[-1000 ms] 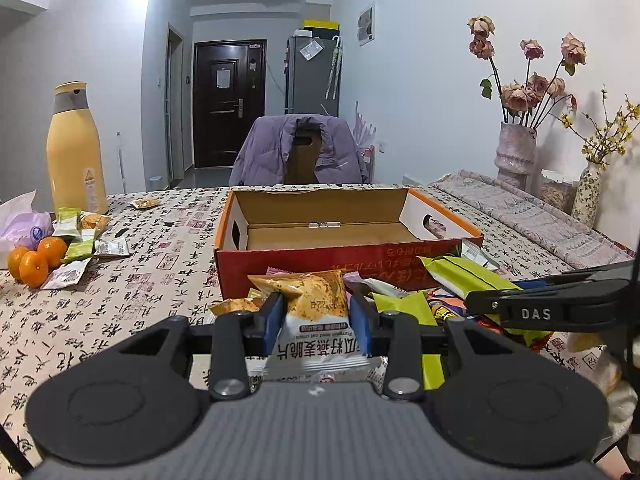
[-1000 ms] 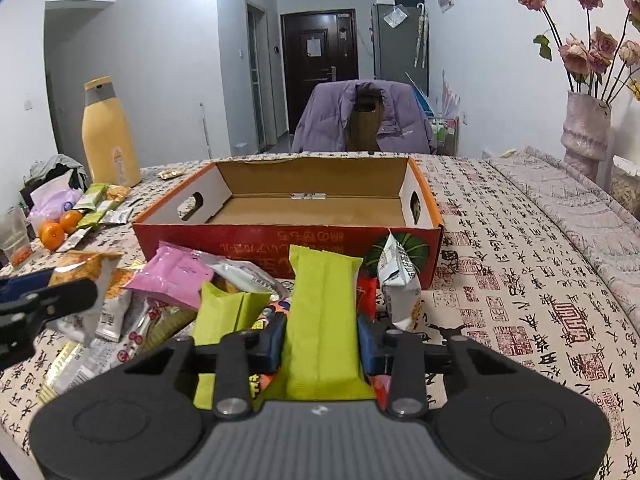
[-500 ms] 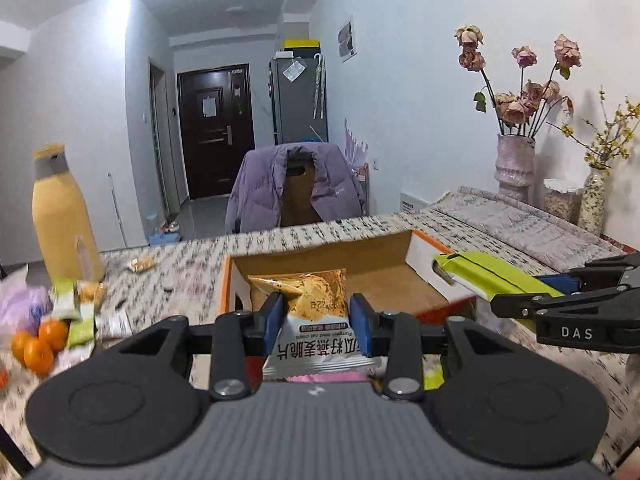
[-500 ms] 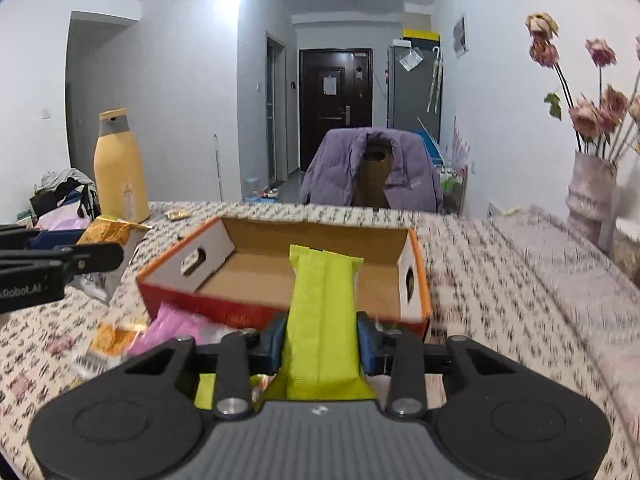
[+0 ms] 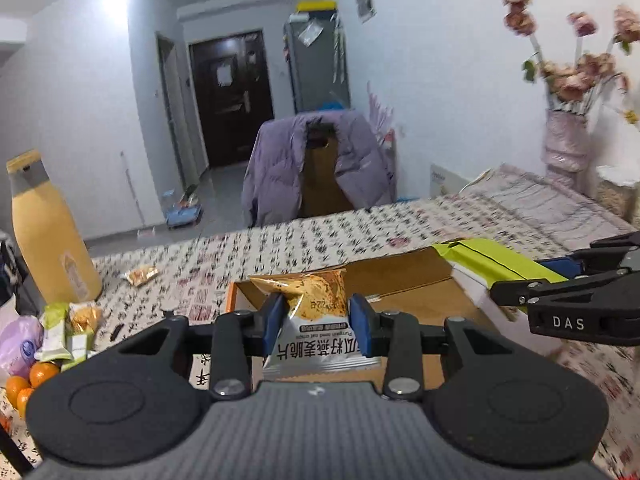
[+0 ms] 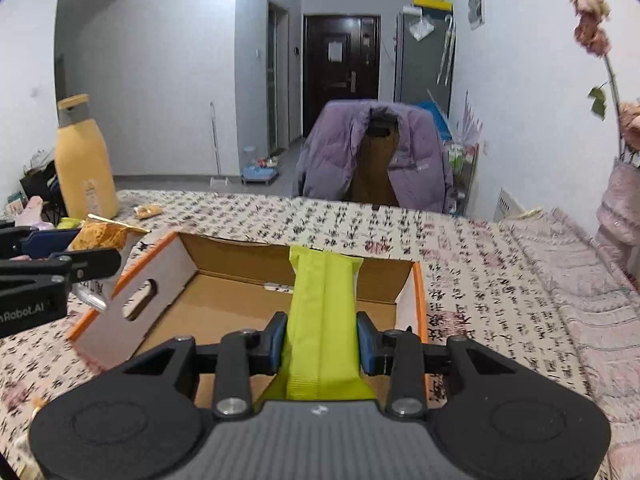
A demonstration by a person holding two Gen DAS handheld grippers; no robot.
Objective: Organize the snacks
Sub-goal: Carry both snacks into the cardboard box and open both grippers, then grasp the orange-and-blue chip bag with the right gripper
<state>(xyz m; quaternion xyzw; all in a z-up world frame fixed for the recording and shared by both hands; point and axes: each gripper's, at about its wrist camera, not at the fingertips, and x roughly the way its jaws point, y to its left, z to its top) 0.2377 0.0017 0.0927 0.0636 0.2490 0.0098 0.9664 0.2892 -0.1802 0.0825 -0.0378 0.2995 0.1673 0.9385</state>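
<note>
My left gripper [image 5: 318, 320] is shut on a gold and white snack bag [image 5: 316, 312], held above the near left part of the open cardboard box [image 5: 400, 284]. My right gripper [image 6: 322, 338] is shut on a long lime-green snack packet [image 6: 322, 320], which hangs over the box [image 6: 224, 304]. The box floor in the right wrist view looks bare. In the left wrist view the right gripper [image 5: 572, 280] comes in from the right with the green packet [image 5: 488, 258]. The right wrist view shows the left gripper [image 6: 52, 264] at the left edge with the gold bag [image 6: 104, 234].
A tall yellow bottle [image 5: 48, 236] stands at the table's left, with oranges [image 5: 30, 380] and small snack packs [image 5: 68, 328] near it. A chair with a purple jacket [image 6: 376, 152] stands behind the table. A vase of dried roses [image 5: 566, 132] stands at the right.
Both grippers rose from the snack pile and moved forward over the box, each carrying its packet. The pile at the box's near side has dropped out of view.
</note>
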